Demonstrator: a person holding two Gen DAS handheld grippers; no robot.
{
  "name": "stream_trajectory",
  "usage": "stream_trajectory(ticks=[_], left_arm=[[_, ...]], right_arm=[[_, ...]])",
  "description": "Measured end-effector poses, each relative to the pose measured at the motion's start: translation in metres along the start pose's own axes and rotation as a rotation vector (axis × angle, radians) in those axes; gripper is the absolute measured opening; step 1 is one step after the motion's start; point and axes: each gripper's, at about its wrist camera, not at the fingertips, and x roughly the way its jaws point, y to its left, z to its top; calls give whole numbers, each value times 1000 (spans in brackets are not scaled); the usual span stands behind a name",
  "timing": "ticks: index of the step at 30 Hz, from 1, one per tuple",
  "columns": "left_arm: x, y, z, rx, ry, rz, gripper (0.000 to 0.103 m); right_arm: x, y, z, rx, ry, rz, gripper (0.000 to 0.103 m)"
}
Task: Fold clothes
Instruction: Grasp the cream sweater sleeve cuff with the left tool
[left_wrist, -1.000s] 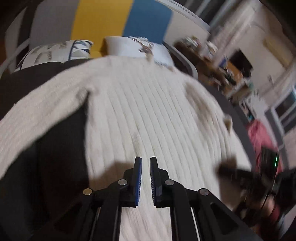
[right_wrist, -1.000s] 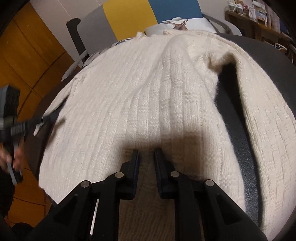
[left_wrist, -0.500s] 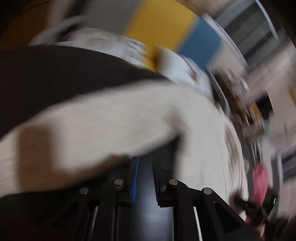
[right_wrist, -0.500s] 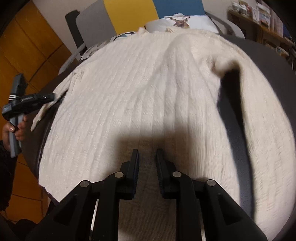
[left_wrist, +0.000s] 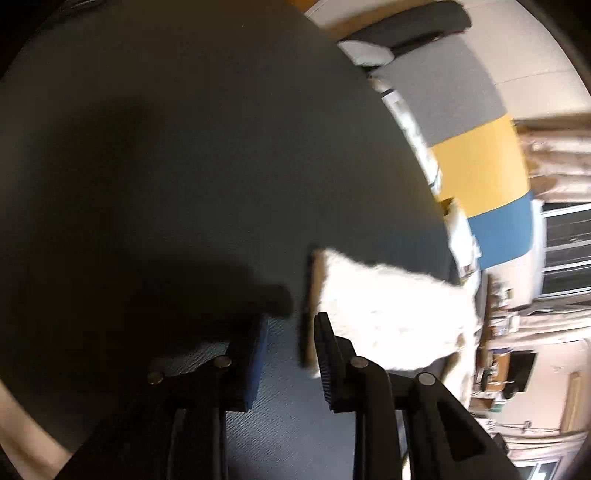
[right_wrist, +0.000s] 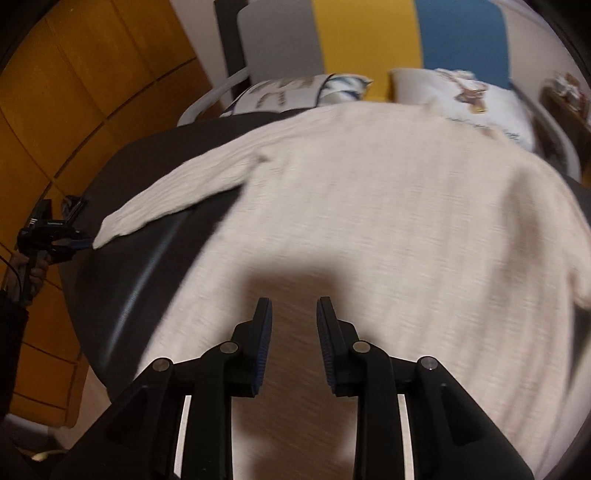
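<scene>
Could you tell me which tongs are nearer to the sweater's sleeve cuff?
Left. The left tongs sit open right beside the sleeve cuff, while the right tongs hover open over the sweater's body.

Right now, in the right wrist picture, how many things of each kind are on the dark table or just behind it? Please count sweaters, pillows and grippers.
Sweaters: 1, the cream knitted sweater spread on the table.
Pillows: 2, the patterned pillow and the white printed pillow.
Grippers: 2, the left gripper and the right gripper.
Total: 5
</scene>
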Motion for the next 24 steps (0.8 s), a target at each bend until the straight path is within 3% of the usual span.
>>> stream_trajectory(ticks=[2,8,10,11,12,14,18,24], left_arm=[[8,0,1,-6,27,-40,26],[19,-15,1,53,14,-30,28],[22,-21,-1,91,-10,-22,23],[25,-27,-5,129,-31,4,9],[26,-31,-9,155,-54,30,2],[27,-38,-16,202,-103,79,2],[-2,-49,-25,220,-267,42,2],[-39,-64,-15,276,-426,42,2]], right_arm=[[10,17,6,-18,13,23,28],[23,49,20,-79,36,31,35],[25,55,26,-91,34,29,38],[27,58,29,-99,32,25,39],[29,61,32,-107,31,20,39],[32,62,39,-125,32,-10,39],[36,55,64,-148,4,-94,39],[45,11,129,-54,-42,-101,39]])
